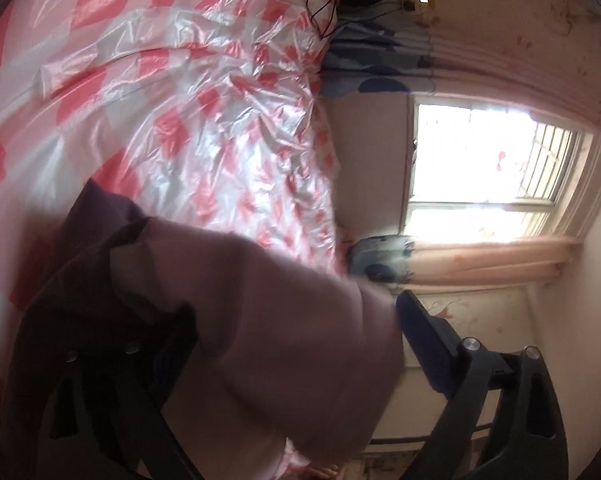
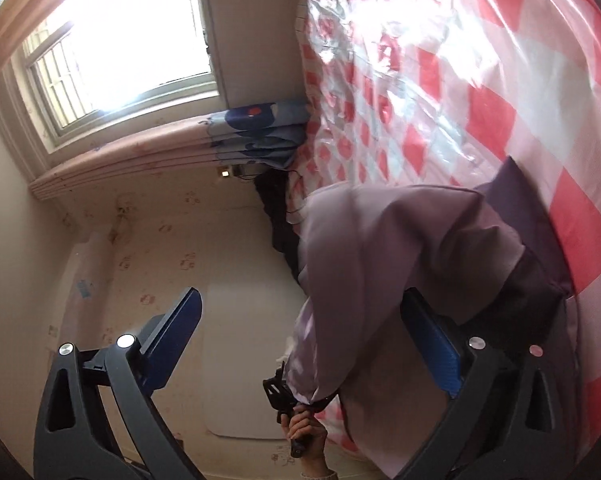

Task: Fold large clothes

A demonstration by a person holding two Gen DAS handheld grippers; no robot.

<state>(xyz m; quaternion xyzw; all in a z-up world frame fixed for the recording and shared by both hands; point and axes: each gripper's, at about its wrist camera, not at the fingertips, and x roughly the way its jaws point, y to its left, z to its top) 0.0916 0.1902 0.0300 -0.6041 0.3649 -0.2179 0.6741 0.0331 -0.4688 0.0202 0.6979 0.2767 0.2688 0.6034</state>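
Observation:
A large mauve garment with a dark purple part (image 1: 236, 320) hangs between both grippers above the bed. In the left wrist view it drapes over my left gripper (image 1: 284, 344), whose jaws stand wide apart; the left finger is mostly hidden under cloth, the right finger (image 1: 432, 344) is bare. In the right wrist view the garment (image 2: 400, 264) lies across my right gripper (image 2: 300, 336), also wide open, with cloth resting against its right finger (image 2: 432, 340). The other hand-held gripper (image 2: 288, 400) shows below, with a bunched corner of the garment at its tip.
The bed is covered by a red-and-white checked plastic sheet (image 1: 160, 92), also in the right wrist view (image 2: 480, 80). A bright window (image 2: 112, 48) with pink and blue curtains (image 2: 256, 136) and a papered wall lie beyond. Dark clothing (image 2: 278, 216) sits at the bed's edge.

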